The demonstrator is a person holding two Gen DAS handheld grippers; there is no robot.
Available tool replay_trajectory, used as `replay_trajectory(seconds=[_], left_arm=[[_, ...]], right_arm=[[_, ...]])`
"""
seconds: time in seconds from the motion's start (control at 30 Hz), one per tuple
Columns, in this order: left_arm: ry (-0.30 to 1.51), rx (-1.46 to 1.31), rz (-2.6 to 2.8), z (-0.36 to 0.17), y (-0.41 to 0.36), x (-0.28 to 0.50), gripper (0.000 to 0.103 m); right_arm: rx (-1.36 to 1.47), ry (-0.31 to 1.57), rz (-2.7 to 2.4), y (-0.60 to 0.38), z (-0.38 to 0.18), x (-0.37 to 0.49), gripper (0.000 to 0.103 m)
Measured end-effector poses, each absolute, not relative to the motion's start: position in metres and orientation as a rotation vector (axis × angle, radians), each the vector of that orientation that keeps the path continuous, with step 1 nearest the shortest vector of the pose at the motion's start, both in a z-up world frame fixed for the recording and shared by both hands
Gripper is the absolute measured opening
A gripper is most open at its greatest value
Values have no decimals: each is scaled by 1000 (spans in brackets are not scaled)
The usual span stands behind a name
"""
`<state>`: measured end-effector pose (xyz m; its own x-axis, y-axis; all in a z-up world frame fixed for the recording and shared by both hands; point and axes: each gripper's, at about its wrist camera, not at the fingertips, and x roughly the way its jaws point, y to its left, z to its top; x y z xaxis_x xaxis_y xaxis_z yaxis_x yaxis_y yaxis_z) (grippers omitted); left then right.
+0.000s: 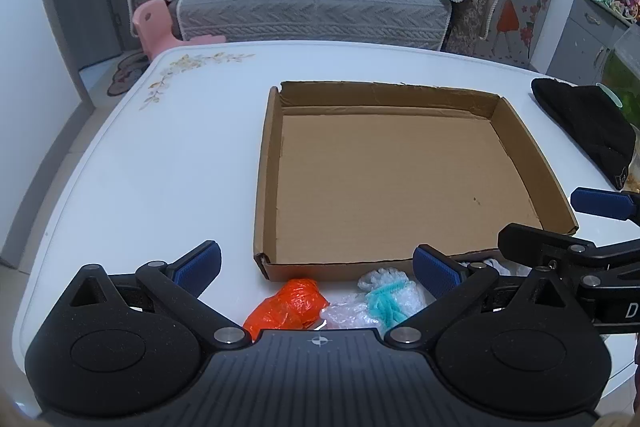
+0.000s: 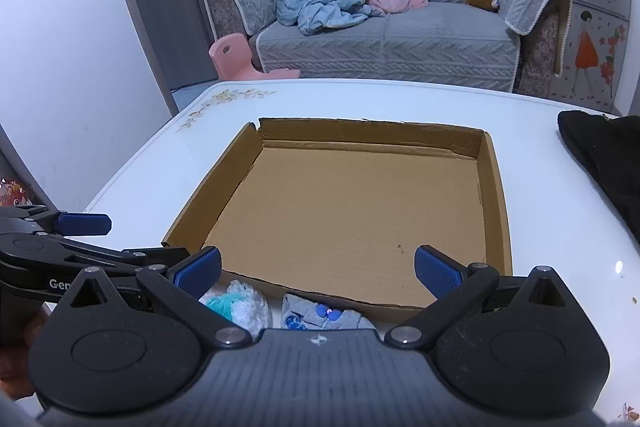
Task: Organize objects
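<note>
The tabletop (image 1: pixel 160 155) is white and glossy, with reflections. The box (image 1: pixel 384 183) is matt brown corrugated cardboard with rough torn edges. The orange bag (image 1: pixel 288 307) is thin crinkled plastic. The left tongs (image 1: pixel 318 269) are matt grainy black plastic with ribbed blue pads (image 1: pixel 434 269) and shiny metal pins. The sofa (image 2: pixel 400 39) wears knitted grey cloth.

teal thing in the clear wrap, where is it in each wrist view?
Left wrist: the teal bundle sits low and right of centre, on the table just in front of the cardboard tray's near wall, right of the orange bag.
Right wrist: the same bundle sits low and left of centre, left of the grey cloth.
Shared landmark: the cardboard tray, empty in both views.
</note>
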<state>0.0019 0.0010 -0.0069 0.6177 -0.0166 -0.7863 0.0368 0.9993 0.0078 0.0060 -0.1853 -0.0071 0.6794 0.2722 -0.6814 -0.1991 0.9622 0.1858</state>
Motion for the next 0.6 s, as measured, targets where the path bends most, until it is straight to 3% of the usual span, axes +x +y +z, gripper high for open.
replay_trajectory(seconds=[0.6], left_arm=[[906,25,-33,-6,2,-1,102]], right_arm=[[104,784,268,-185,-8,4,103]])
